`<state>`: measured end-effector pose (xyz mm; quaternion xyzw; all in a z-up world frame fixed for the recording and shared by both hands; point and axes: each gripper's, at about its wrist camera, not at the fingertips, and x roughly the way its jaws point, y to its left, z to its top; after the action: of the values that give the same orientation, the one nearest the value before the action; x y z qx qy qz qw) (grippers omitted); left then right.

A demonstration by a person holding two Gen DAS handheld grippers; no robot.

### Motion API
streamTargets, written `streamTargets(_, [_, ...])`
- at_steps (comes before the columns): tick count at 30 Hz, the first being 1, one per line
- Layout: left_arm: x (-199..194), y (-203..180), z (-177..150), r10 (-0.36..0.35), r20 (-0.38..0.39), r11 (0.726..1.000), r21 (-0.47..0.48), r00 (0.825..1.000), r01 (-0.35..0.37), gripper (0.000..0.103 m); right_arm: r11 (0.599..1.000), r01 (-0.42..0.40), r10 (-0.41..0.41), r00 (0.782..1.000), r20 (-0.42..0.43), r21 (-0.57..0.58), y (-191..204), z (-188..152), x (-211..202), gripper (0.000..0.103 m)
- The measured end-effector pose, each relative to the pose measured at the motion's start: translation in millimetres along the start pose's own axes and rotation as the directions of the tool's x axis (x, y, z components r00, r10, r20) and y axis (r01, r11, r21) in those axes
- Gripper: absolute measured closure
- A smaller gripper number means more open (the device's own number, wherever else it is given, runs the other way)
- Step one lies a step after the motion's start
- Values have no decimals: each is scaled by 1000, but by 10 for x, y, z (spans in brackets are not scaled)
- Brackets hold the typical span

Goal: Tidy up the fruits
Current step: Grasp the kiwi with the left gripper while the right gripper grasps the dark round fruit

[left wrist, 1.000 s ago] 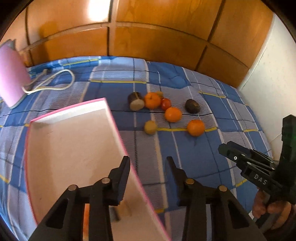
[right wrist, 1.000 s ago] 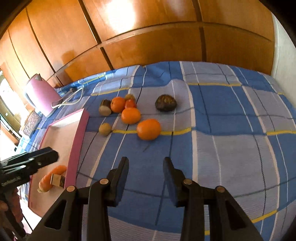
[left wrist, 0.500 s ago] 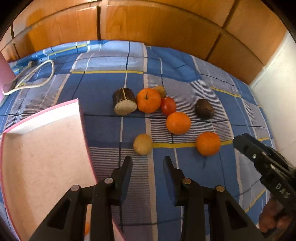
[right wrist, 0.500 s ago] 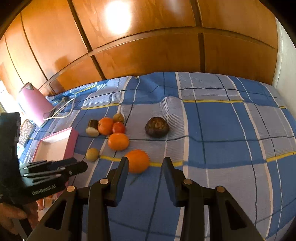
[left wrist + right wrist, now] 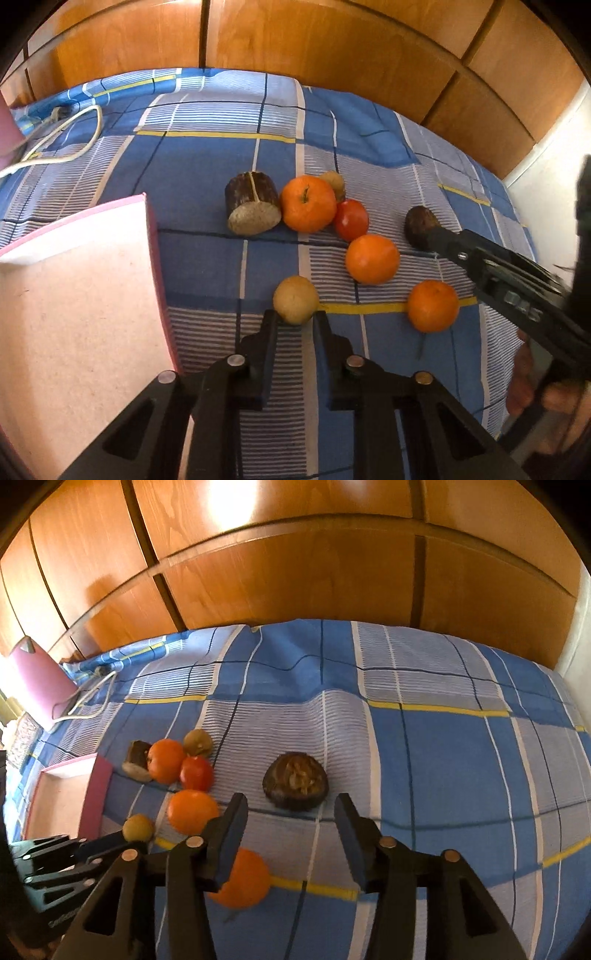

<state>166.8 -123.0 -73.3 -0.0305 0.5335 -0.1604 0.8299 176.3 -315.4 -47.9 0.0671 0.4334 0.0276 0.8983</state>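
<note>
Low in the left wrist view, the left claw [image 5: 295, 319] is closing around a small round tan-yellow fruit [image 5: 295, 300] on the blue plaid bedspread [image 5: 207, 177], its tips flanking the fruit's near side; contact cannot be told. In the right wrist view the right claw [image 5: 291, 812] is opening, nothing between its tips, the dark brown wrinkled fruit [image 5: 295, 785] lying just beyond them, its long axis across the frame. A pink-rimmed box [image 5: 74, 295] sits at left.
</note>
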Motion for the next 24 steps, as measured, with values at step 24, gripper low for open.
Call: streamTargets(24, [-460, 15, -133, -87, 87, 996, 25, 992, 85, 97, 999, 52, -52, 999, 6, -1, -63, -78, -171, 60])
